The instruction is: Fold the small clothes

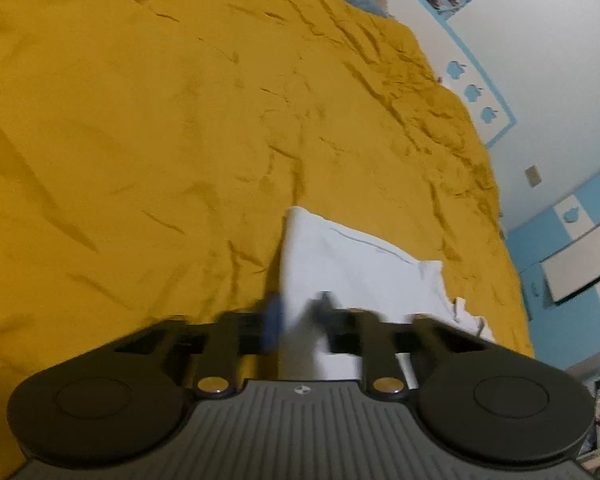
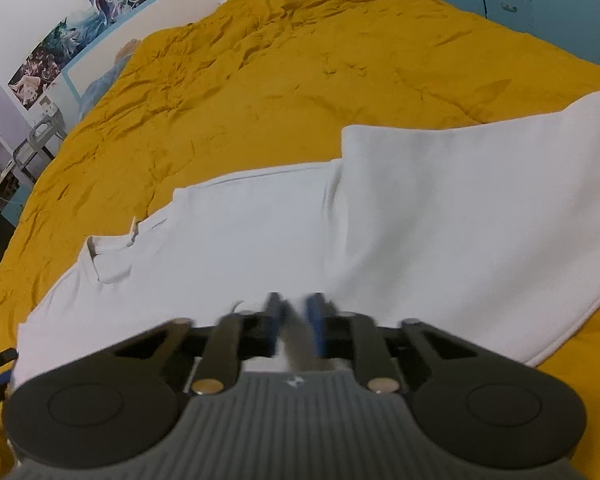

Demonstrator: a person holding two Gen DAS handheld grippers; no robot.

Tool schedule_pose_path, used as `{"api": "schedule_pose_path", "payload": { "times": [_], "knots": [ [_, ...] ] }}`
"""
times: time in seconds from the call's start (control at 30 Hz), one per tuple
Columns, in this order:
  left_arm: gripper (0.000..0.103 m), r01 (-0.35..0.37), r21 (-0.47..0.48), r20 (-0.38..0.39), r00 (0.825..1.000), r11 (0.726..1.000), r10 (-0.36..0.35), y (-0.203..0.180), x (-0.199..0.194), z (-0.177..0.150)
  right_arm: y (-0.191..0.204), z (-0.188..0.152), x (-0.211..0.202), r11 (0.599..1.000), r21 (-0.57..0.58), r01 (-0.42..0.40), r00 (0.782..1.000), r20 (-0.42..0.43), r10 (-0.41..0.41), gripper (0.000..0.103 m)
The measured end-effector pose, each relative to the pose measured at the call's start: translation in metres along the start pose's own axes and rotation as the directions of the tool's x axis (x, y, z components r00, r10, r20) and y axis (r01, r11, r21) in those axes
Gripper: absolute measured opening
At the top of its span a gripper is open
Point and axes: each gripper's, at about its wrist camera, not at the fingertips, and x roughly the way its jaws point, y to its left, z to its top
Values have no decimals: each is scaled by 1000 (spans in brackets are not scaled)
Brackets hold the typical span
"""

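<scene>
Right wrist view: right gripper (image 2: 294, 312) pinching white garment (image 2: 420, 220) on yellow bedcover (image 2: 300, 60). Left gripper (image 1: 298, 314) likewise pinching white cloth.

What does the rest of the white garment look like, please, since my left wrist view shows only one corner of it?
Observer: In the right wrist view the white garment spreads wide across the yellow bedspread.
Operator: Which way does it lie?
Observer: Its neckline is at the left end.
Operator: Where is the other tool?
Observer: The right hand-held gripper sits at the near edge, closed on a pinch of cloth.
</scene>
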Motion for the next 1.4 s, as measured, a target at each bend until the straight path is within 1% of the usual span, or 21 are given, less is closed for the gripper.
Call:
{"api": "schedule_pose_path", "payload": {
  "times": [0.03,0.17,0.23,0.3,0.4,0.47,0.53,0.6,0.63,0.7,0.8,0.87,0.93,0.97,1.03,1.1,1.13,1.2,1.27,1.33,1.4],
  "knots": [
    [5,9,22,21,1000,1000,-9,-2,-3,-1,0,-1,-4,1000,-5,-9,1000,12,9,0],
    [4,28,147,143,988,989,-49,-19,-30,-5,10,-8,-28,997,-69,-24,994,104,31,0],
    [4,-1,211,180,983,978,-38,-28,-37,-6,19,-9,-42,993,-118,-27,984,171,47,0],
    [4,-45,260,176,984,964,-2,-33,-31,-6,26,-6,-42,988,-152,16,979,202,15,0],
    [4,-100,252,130,989,962,68,-31,-11,-6,23,-2,-21,990,-137,42,987,161,-19,0],
    [6,-147,272,121,986,951,117,-33,-2,-9,20,-4,-5,991,-123,56,990,132,-40,0],
    [7,-200,279,144,976,939,165,-34,-3,-10,17,-6,7,989,-118,85,991,109,-72,1],
    [7,-217,274,157,971,937,179,-35,-12,-8,16,-5,5,986,-116,123,987,121,-109,3],
    [7,-231,282,163,968,931,191,-36,-18,-7,17,-5,2,983,-117,144,983,131,-128,6],
    [7,-216,297,161,971,930,174,-40,-33,-9,20,-5,-8,976,-134,173,978,140,-154,6],
    [7,-147,324,126,986,934,112,-49,-53,-15,26,-12,-26,974,-177,143,983,144,-118,7],
    [7,-131,365,106,989,922,99,-59,-58,-27,35,-20,-35,969,-224,108,987,138,-78,8],
    [7,-138,421,73,990,897,118,-68,-55,-43,45,-31,-36,952,-294,82,991,126,-46,8],
    [7,-155,451,60,988,879,144,-72,-51,-52,49,-35,-34,947,-312,77,993,114,-43,8],
    [7,-202,478,27,976,855,216,-72,-40,-65,50,-41,-24,948,-309,71,996,71,-52,8],
    [16,-275,489,13,951,828,307,-66,-28,-74,46,-44,-11,949,-300,99,995,23,-96,7],
    [16,-294,483,12,944,825,329,-64,-27,-75,44,-45,-9,949,-295,111,994,13,-112,6],
    [17,-306,465,26,943,831,333,-63,-34,-76,45,-44,-18,950,-289,119,993,22,-118,8],
    [17,-321,458,50,940,829,337,-67,-47,-75,47,-43,-33,945,-304,122,993,33,-117,16],
    [17,-302,453,68,950,838,306,-73,-62,-74,47,-43,-51,941,-317,120,993,39,-114,21],
    [17,-287,455,85,956,843,279,-81,-76,-76,41,-42,-70,943,-310,118,993,39,-111,22]
  ]
}}
